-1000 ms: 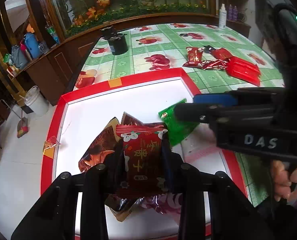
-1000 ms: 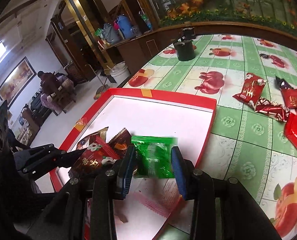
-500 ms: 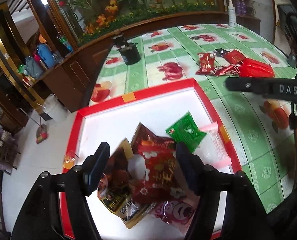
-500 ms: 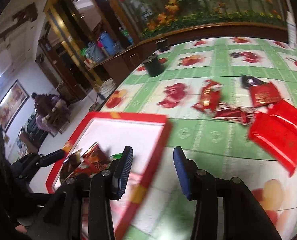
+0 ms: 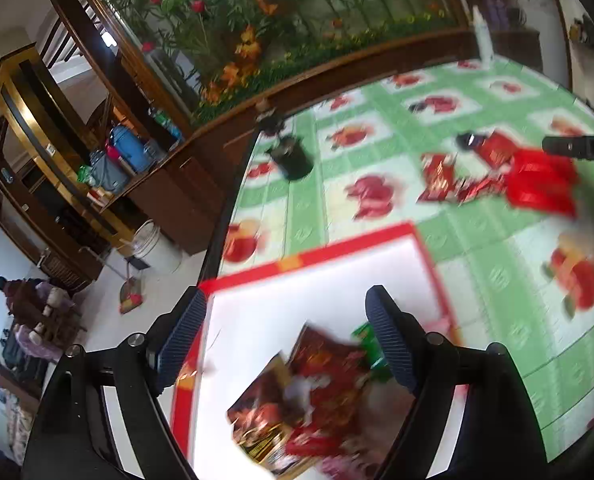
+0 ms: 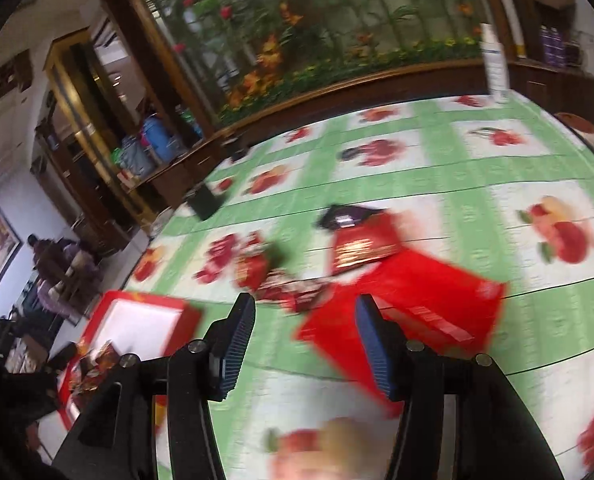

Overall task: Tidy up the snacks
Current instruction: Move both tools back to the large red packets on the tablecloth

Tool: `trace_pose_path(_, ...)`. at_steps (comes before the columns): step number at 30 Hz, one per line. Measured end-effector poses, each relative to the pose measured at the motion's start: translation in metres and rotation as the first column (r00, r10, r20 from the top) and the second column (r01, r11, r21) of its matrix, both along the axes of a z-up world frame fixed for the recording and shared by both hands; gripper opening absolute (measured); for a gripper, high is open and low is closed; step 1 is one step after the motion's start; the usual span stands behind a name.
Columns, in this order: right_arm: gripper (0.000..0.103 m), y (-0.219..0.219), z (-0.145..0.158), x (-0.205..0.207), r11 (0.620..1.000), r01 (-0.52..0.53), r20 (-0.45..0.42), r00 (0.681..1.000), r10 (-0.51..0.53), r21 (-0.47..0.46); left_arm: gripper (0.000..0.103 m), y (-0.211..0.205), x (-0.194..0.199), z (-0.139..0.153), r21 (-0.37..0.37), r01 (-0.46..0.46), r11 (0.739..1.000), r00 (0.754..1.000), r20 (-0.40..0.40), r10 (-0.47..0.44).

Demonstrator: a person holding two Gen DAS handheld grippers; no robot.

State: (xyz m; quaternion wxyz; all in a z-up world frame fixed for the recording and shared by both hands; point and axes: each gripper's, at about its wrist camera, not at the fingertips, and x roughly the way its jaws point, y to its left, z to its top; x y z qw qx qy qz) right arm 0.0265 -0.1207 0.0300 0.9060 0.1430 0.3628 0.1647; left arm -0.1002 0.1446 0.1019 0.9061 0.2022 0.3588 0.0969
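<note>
My left gripper (image 5: 287,334) is open and empty, raised above the red-rimmed white tray (image 5: 349,254). Red and brown snack packets (image 5: 317,400) and a green packet (image 5: 367,336) lie in the tray below it. My right gripper (image 6: 303,338) is open and empty, above the table near a large red packet (image 6: 421,312). Beyond it lie a dark red packet (image 6: 363,242) and small red packets (image 6: 257,268). The same loose packets (image 5: 497,176) show at the far right of the left wrist view. Both views are blurred.
The table has a green tablecloth (image 6: 437,168) with fruit prints. A black cup (image 5: 291,156) stands near its far left edge. A white bottle (image 6: 495,64) stands at the far edge. The tray (image 6: 145,320) sits at the table's left side.
Both grippers let go of their packets in the tray and opened. The left gripper rose above the tray. The right gripper swung right toward the loose packets on the table.
</note>
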Motion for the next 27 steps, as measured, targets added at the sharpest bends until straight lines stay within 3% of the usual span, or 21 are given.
trace_pose_path(5, 0.056, -0.049, 0.001, 0.013, 0.995, 0.081, 0.032, 0.996, -0.079, -0.055, 0.085, -0.028, 0.01, 0.005, -0.104, 0.088, 0.991, 0.996, 0.001, -0.088)
trace_pose_path(8, 0.056, -0.064, -0.009, 0.026, 0.995, 0.089, -0.013, 0.996, -0.089, -0.049, 0.085, -0.043, 0.014, -0.008, -0.131, 0.111, 0.985, 0.993, -0.028, -0.115)
trace_pose_path(13, 0.057, -0.051, -0.02, 0.035, 0.992, 0.046, -0.035, 0.998, -0.051, -0.114, 0.085, -0.064, 0.016, -0.035, -0.197, 0.127, 0.972, 0.981, -0.121, -0.153)
trace_pose_path(15, 0.061, -0.043, -0.018, 0.038, 0.989, 0.022, -0.002, 1.0, -0.023, -0.149, 0.085, -0.073, 0.014, -0.039, -0.192, 0.136, 0.972, 0.978, -0.133, -0.163)
trace_pose_path(17, 0.073, -0.034, -0.02, 0.043, 0.981, 0.001, 0.027, 1.0, 0.005, -0.192, 0.085, -0.078, 0.014, -0.04, -0.199, 0.14, 0.97, 0.976, -0.138, -0.17)
trace_pose_path(19, 0.074, -0.025, -0.027, 0.05, 0.975, -0.022, 0.02, 0.999, 0.027, -0.22, 0.085, -0.083, 0.013, -0.041, -0.211, 0.146, 0.967, 0.973, -0.145, -0.178)
trace_pose_path(24, 0.075, -0.016, -0.043, 0.065, 0.984, -0.1, -0.104, 0.991, 0.085, -0.148, 0.085, -0.088, 0.011, -0.045, -0.217, 0.132, 0.967, 0.974, -0.152, -0.167)
trace_pose_path(27, 0.074, -0.004, -0.041, 0.058, 0.967, -0.245, -0.166, 0.959, 0.231, -0.074, 0.085, -0.084, 0.012, -0.045, -0.233, 0.104, 0.967, 0.977, -0.159, -0.143)
